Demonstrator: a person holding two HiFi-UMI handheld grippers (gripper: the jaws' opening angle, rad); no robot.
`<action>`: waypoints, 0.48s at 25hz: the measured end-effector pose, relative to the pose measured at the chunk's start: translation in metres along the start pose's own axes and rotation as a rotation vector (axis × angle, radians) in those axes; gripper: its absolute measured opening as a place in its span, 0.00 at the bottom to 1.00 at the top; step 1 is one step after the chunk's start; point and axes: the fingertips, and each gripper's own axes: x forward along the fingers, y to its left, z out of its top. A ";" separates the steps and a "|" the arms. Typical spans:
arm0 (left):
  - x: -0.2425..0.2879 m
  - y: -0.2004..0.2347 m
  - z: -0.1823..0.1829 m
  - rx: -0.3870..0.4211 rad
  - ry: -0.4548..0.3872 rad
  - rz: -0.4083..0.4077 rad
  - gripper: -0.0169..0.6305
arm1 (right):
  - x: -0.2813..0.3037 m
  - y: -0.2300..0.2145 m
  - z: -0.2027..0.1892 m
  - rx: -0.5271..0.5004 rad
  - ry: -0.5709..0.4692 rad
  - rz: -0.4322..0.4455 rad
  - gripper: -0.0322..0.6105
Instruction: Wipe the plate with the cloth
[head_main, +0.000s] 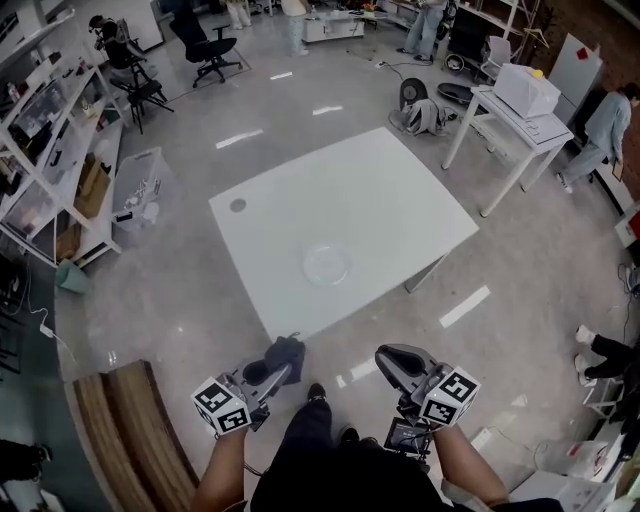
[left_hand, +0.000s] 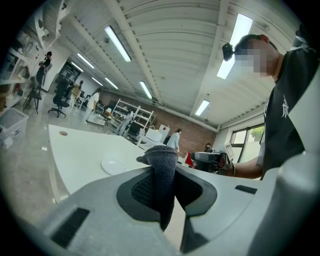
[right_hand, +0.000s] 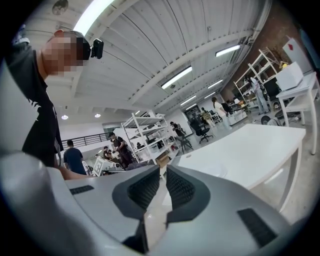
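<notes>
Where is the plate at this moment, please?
In the head view the plate lies on the white table, near its edge closest to the person, ahead of the left gripper holding the cloth and apart from it.

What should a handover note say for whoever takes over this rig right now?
Left gripper: shut on the dark grey knitted cloth, which sticks up between its jaws.
Right gripper: jaws a narrow gap apart, nothing between them.
The pale round plate lies near the front of the white rectangular table. Both grippers hang over the floor, short of the table.
Done: cloth in hand.
Left: bring the cloth to the plate and wipe it; the right gripper could steady the plate.
</notes>
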 end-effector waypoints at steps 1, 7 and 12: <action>0.004 0.011 0.004 -0.005 0.005 -0.008 0.11 | 0.011 -0.006 0.003 0.001 0.003 -0.005 0.06; 0.017 0.065 0.021 -0.033 0.030 -0.048 0.11 | 0.064 -0.036 0.015 0.014 0.035 -0.058 0.06; 0.026 0.093 0.038 -0.019 0.042 -0.076 0.11 | 0.092 -0.053 0.027 0.005 0.041 -0.096 0.06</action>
